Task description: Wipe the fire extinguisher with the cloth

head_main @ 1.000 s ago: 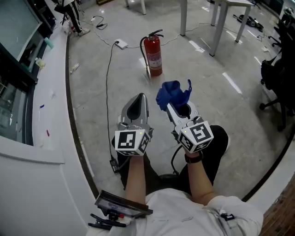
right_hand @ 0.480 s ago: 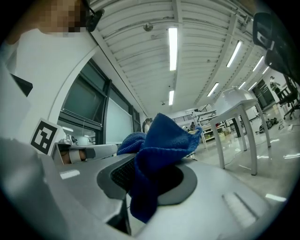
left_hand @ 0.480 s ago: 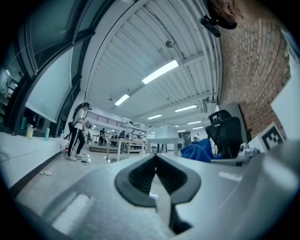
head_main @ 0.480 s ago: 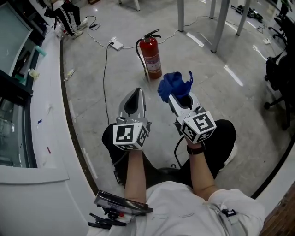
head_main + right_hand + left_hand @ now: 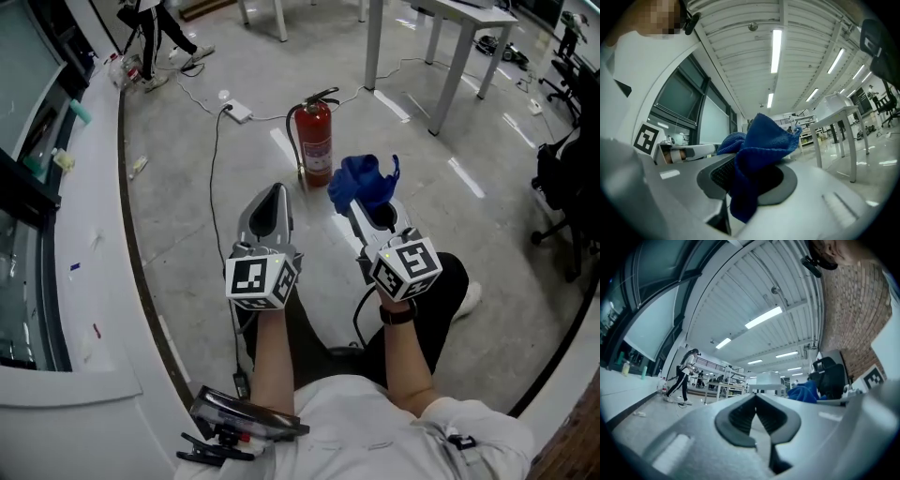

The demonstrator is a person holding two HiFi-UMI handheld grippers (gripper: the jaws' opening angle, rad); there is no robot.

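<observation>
The red fire extinguisher (image 5: 318,142) is standing upright on the grey floor (image 5: 178,187), a little above the middle of the head view. The right gripper (image 5: 364,202) is grasping a blue cloth (image 5: 362,178) tightly between its jaws, near the extinguisher, just lower right of it. The left gripper (image 5: 273,195) is hovering at lower centre, its jaws pressed together on nothing.

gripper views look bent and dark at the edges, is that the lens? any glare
Left gripper view: fisheye curves the ceiling lights, corners black, left tool soft up close. Right gripper view: same curving, blue cloth sharp. Head view: bright streaks glare on the floor.
</observation>
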